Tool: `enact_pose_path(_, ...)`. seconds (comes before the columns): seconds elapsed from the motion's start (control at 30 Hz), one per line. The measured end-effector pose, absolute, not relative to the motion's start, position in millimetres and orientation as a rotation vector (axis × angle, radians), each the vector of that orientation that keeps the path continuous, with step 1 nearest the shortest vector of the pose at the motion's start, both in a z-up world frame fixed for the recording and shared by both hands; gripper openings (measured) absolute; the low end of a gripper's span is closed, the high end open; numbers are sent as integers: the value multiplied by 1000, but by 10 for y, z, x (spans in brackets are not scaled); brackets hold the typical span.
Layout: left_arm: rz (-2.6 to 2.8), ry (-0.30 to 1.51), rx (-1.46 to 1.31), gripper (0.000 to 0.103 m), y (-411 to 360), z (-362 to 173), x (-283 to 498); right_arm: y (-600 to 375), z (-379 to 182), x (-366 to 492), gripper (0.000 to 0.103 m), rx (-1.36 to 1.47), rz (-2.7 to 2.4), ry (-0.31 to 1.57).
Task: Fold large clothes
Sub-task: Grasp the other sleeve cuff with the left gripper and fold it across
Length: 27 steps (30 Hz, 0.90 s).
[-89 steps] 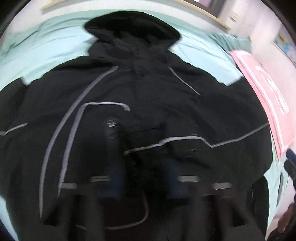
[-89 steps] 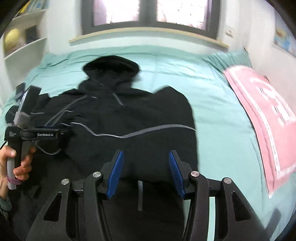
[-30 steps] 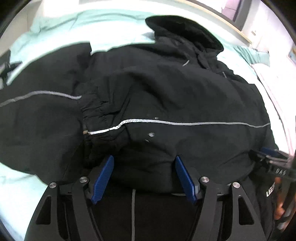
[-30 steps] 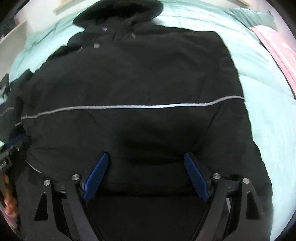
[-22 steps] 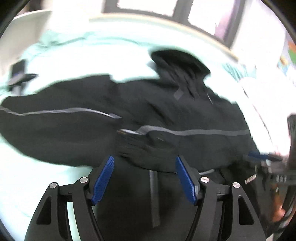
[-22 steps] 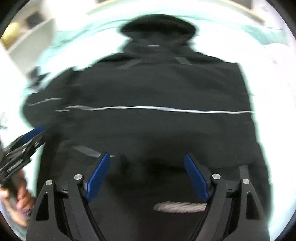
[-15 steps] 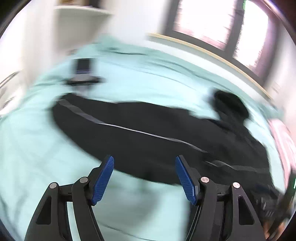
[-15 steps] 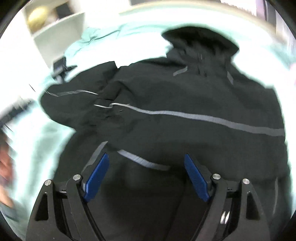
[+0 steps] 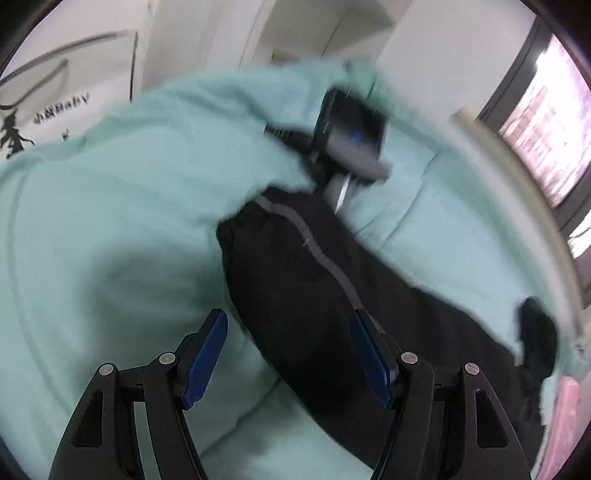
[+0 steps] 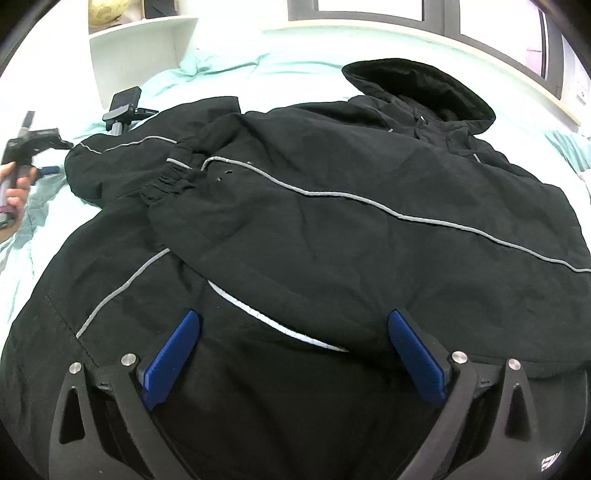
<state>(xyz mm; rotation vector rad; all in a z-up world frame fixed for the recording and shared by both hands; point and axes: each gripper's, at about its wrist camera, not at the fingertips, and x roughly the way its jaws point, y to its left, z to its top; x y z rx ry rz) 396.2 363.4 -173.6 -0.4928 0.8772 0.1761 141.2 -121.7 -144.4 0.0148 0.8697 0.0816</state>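
A large black hooded jacket (image 10: 332, 206) with grey reflective piping lies on the mint-green bed (image 10: 177, 85). Its right sleeve is folded across the body, cuff (image 10: 170, 181) near the left side. The hood (image 10: 417, 85) lies at the far end. In the left wrist view the jacket's left sleeve (image 9: 295, 280) stretches out over the bedding. My left gripper (image 9: 291, 354) is open and empty just above that sleeve; it also shows at the far left of the right wrist view (image 10: 26, 147). My right gripper (image 10: 291, 347) is open and empty over the jacket's lower body.
A small black camera on a stand (image 9: 351, 133) sits on the bed just beyond the sleeve cuff, also in the right wrist view (image 10: 123, 107). A white shelf (image 10: 140, 40) stands at the bed's far left. A window (image 10: 406, 11) runs behind the bed. A pink cloth (image 9: 561, 424) lies at right.
The right sleeve has been laid across the jacket and let go. My left gripper has swung left, away from the body, to the outstretched left sleeve. The right gripper stays open over the hem.
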Motion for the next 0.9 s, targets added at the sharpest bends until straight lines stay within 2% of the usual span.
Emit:
enact_pose_path(0.07,174,885,-490,67,3562,-1855,4066,-1215,-1454,1396,103,15,85,867)
enact_pose_path(0.1,172,870,-492,61,3530,-1870,4067,-1208,-1469,1396,103,14,84,865)
enact_pose_path(0.13,171,839,-483,40,3483,-1857,4058,-1205,-1479,1392,103,13,84,864)
enact_pose_path(0.17,170,812,-468,29,3439,-1820,4017,-1204,-1479,1392,103,11,83,863)
enact_pose_path(0.23,176,728,-403,21,3299,-1669,3867,-1200,-1487,1394,103,7,80,862)
enact_pose_path(0.43,42,542,-195,18,2595,-933,3341,-1197,-1494,1397,103,4,76,862)
enact_pose_path(0.63,-165,460,-48,18,1523,-362,2851,-1162,-1258,1249,100,-66,-76,798)
enact_pose_path(0.77,-303,448,84,18,634,-302,2563,-1320,-760,955,100,-19,-108,714)
enact_pose_path(0.9,-488,525,122,18,-127,-553,2447,-1638,-362,647,101,12,-145,662)
